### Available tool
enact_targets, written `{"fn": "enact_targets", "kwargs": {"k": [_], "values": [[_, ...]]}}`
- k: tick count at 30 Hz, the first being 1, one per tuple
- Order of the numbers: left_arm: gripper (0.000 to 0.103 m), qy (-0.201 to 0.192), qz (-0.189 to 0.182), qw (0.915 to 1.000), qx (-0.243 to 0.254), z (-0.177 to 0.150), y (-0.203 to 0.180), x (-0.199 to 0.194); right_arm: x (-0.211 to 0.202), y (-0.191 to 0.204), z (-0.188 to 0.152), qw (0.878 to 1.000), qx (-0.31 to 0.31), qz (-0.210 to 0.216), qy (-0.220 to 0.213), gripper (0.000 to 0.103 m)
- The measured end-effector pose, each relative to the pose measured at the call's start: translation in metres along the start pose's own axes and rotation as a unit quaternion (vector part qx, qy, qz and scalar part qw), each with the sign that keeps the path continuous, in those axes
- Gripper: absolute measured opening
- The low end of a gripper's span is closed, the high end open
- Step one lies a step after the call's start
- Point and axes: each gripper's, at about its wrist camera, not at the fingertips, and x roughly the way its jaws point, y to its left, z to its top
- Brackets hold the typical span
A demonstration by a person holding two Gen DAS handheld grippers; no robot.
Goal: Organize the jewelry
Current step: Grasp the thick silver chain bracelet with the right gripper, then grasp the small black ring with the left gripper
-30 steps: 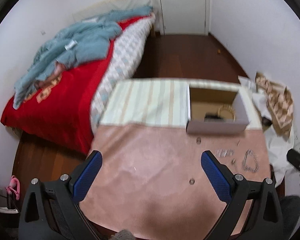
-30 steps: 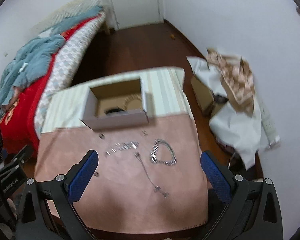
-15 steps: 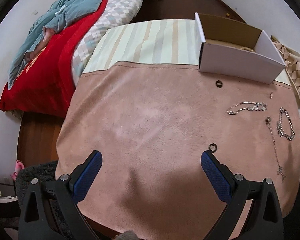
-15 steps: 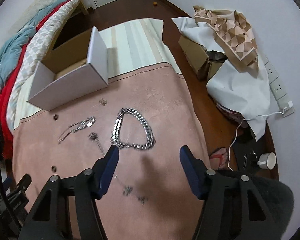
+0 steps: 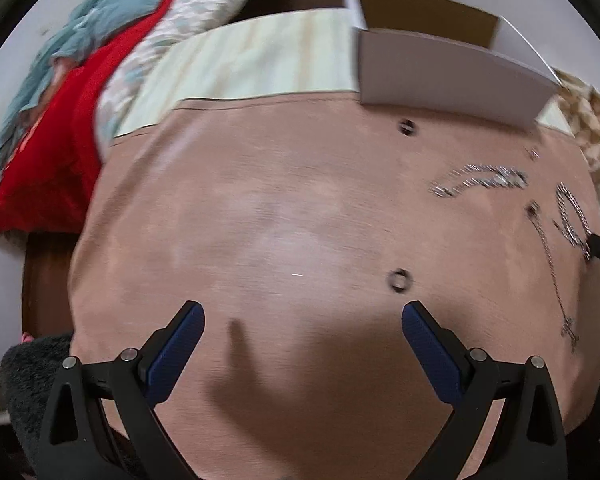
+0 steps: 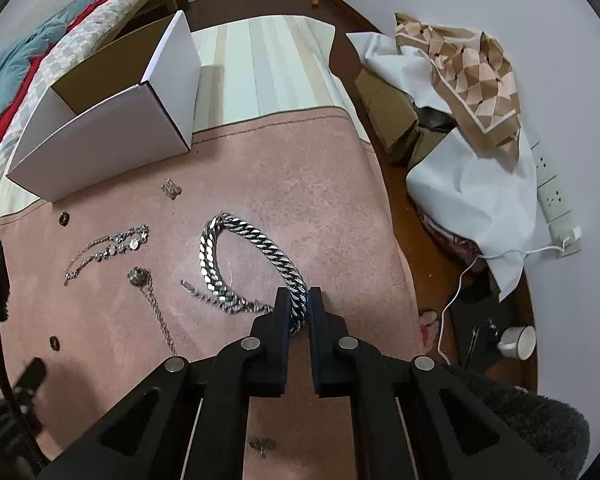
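Observation:
A heavy silver curb chain (image 6: 236,256) lies on the pink suede mat (image 6: 308,200). My right gripper (image 6: 299,304) is shut on the near end of this chain. A thin gem bracelet (image 6: 108,246), a pendant necklace (image 6: 150,296), a small charm (image 6: 171,189) and two dark rings (image 6: 64,218) (image 6: 54,343) lie to the left. My left gripper (image 5: 300,320) is open and empty over the mat, with one ring (image 5: 398,280) just ahead of its right finger. The white cardboard box (image 5: 448,76) stands open at the mat's far edge.
A striped cloth (image 6: 268,64) covers the table beyond the mat. A bed with red and teal bedding (image 5: 60,92) is to the left. On the floor at the right lie white and checkered fabric (image 6: 468,92), a power strip (image 6: 556,200) and a cup (image 6: 516,342).
My right gripper moved down and forward to the curb chain and closed on it. My left gripper moved lower and closer to the mat, still open.

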Motion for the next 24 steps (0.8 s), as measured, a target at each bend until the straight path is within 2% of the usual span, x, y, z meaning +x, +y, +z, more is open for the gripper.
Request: {"fn": "enact_targets", "kwargs": {"k": [9,12,14,17,21,22,24], "values": [[0.1,-0.005,-0.023,0.9992,0.033,0.004,-0.033,0.005,-0.024,-0.016,-0.019,1.0,0.017,0.019,-0.009,0.008],[0.082,-0.007,-0.029,0.9987,0.042,0.006,-0.041,0.005,-0.025,-0.018,-0.02,1.0,0.019,0.018,-0.01,0.008],[0.075,-0.01,-0.033,0.9985,0.042,0.006,-0.045,0.003,-0.023,-0.019,-0.02,1.0,0.022,0.017,-0.009,0.008],[0.054,-0.014,-0.045,0.9979,0.044,0.006,-0.049,0.0,-0.021,-0.02,-0.02,1.0,0.024,0.017,-0.008,0.008],[0.015,-0.018,-0.055,0.9969,0.054,0.004,-0.052,-0.005,-0.021,-0.019,-0.02,1.0,0.022,0.017,-0.008,0.008],[0.01,-0.018,-0.055,0.9968,0.056,0.003,-0.054,-0.006,-0.022,-0.018,-0.02,1.0,0.021,0.017,-0.009,0.008],[0.01,-0.018,-0.059,0.9965,0.057,0.001,-0.055,-0.007,-0.024,-0.017,-0.019,1.0,0.019,0.017,-0.011,0.008]]}}
